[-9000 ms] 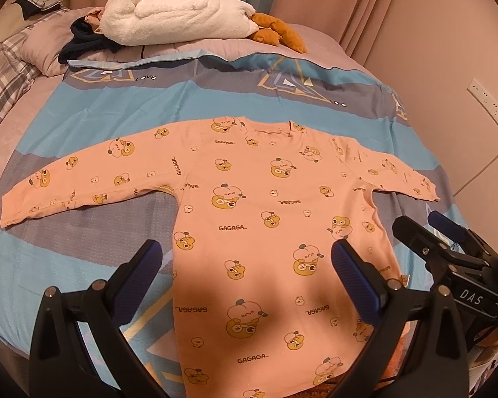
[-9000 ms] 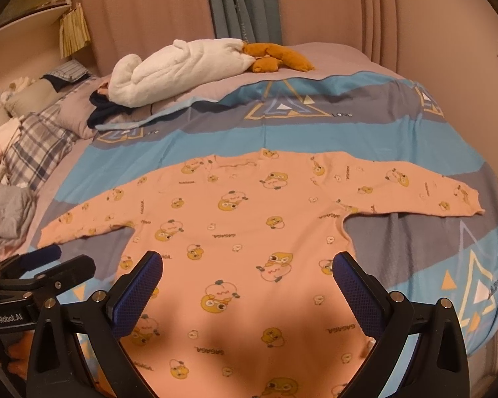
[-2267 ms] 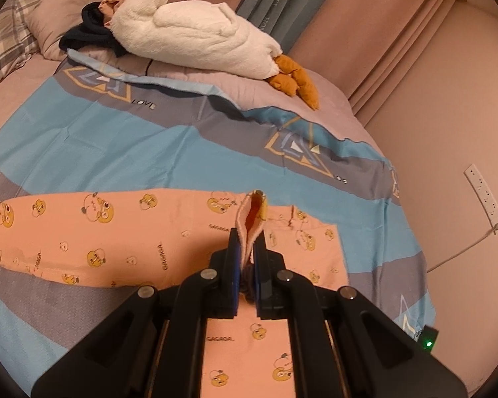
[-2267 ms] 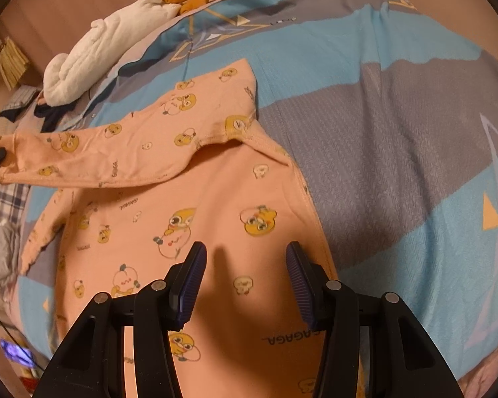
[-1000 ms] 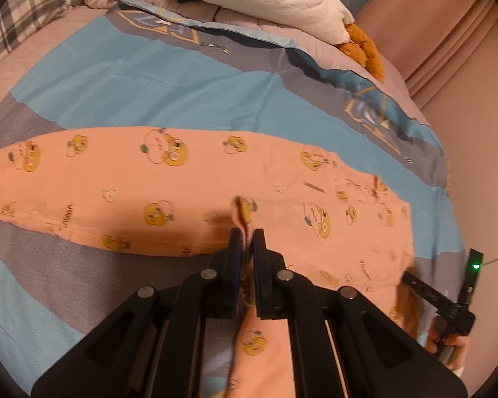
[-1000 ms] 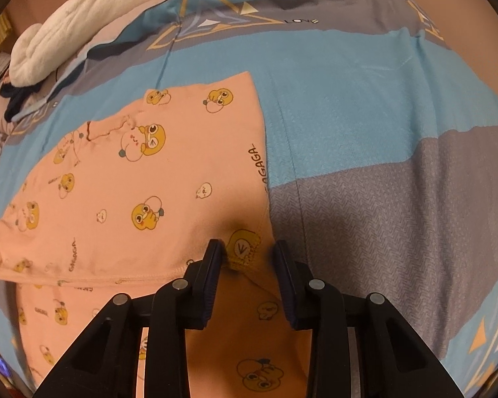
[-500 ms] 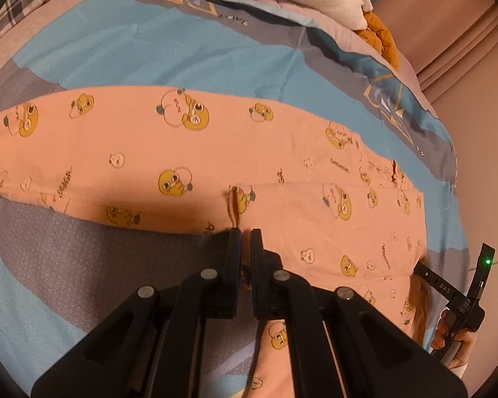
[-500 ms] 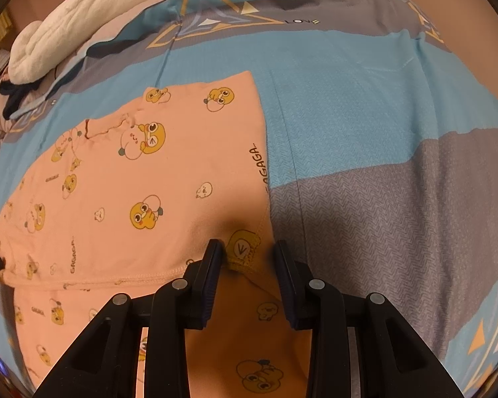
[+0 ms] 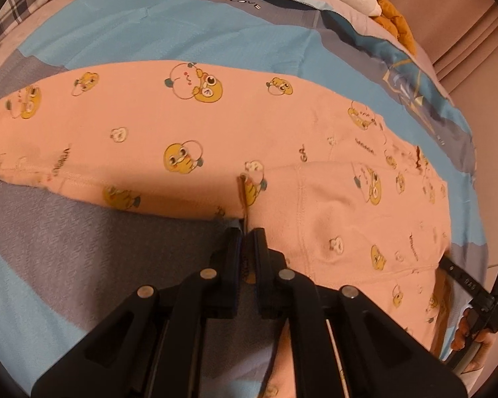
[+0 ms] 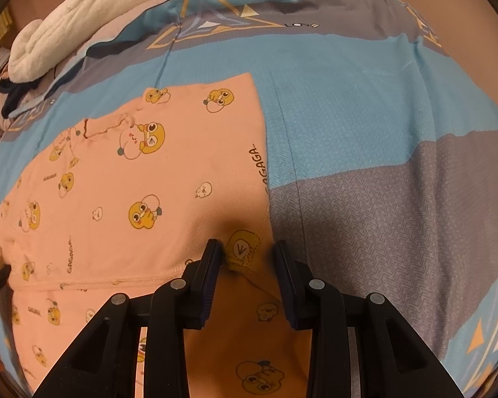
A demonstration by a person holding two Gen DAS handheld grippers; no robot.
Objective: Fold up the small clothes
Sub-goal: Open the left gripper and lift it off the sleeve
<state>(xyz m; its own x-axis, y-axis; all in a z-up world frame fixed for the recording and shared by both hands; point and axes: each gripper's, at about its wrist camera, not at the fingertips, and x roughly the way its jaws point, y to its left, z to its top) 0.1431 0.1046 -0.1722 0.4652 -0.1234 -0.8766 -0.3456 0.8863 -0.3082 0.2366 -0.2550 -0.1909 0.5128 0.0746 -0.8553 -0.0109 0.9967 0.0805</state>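
— Where's the shirt?

— The peach shirt [image 9: 215, 139] lies flat on the striped bedspread [image 10: 365, 126]. My left gripper [image 9: 246, 238] is easing apart, a thin cuff edge between its pads. My right gripper [image 10: 247, 252] stands parted astride a bunched fold, not pressing it.

— Any writing?

— "GAGAGA" on the shirt, "LOVE" on the bedspread.
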